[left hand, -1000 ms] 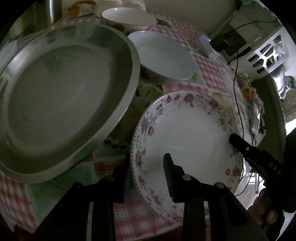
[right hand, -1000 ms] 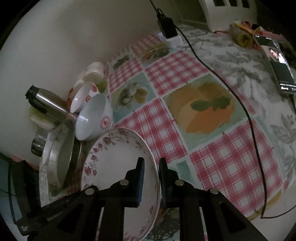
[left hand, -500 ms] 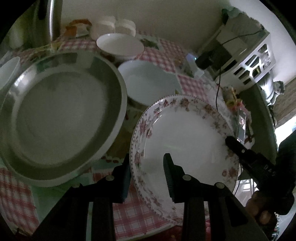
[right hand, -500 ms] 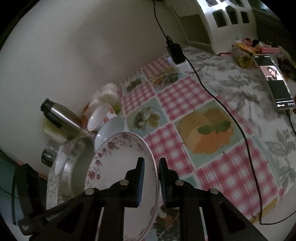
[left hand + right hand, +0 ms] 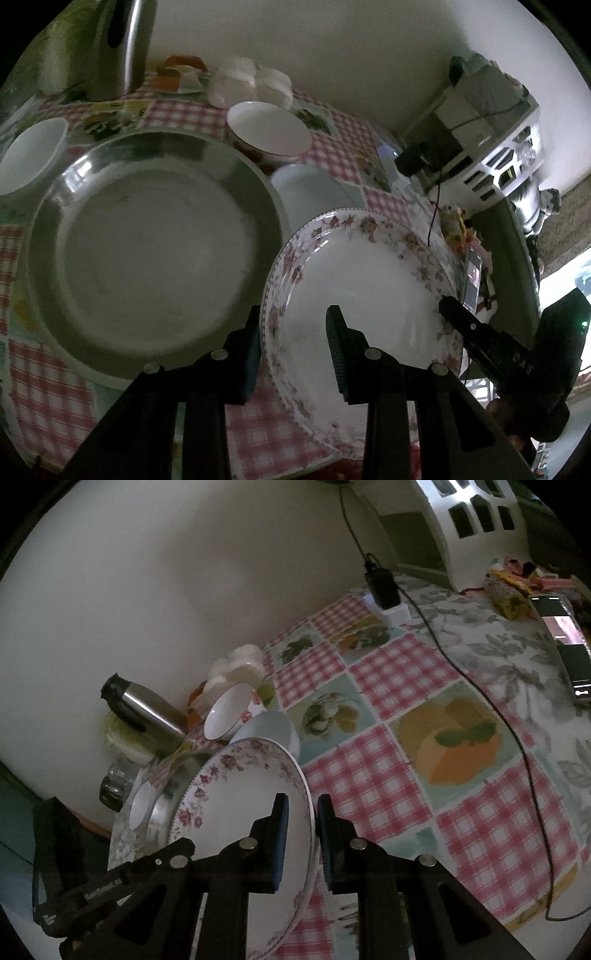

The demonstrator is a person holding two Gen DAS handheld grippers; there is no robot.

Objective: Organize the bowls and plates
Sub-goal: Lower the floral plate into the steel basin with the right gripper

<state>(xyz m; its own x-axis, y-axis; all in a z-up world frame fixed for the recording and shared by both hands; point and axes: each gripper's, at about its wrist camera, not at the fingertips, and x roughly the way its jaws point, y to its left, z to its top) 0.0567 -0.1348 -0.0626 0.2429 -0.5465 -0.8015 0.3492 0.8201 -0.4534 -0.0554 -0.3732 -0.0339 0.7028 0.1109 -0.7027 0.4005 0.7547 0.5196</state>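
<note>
While both grippers — left gripper (image 5: 291,350), right gripper (image 5: 298,840) — pinch opposite rims of the white floral-rimmed plate (image 5: 362,295), lifted off the table, nothing looks stacked; beyond them, steel dish (image 5: 147,254) and white bowls (image 5: 269,129) sit separate.

The white plate with the pink flower border (image 5: 373,280) is covering the near part of the pale blue bowl (image 5: 314,192) behind it. The tall shiny steel flask (image 5: 118,44) is running out of the picture at the top in the left wrist view. In the right wrist view the black phone with a lit screen (image 5: 565,642) is blurring, so its picture is not readable. The small dark glass jar (image 5: 114,786) is too dim to tell more.
</note>
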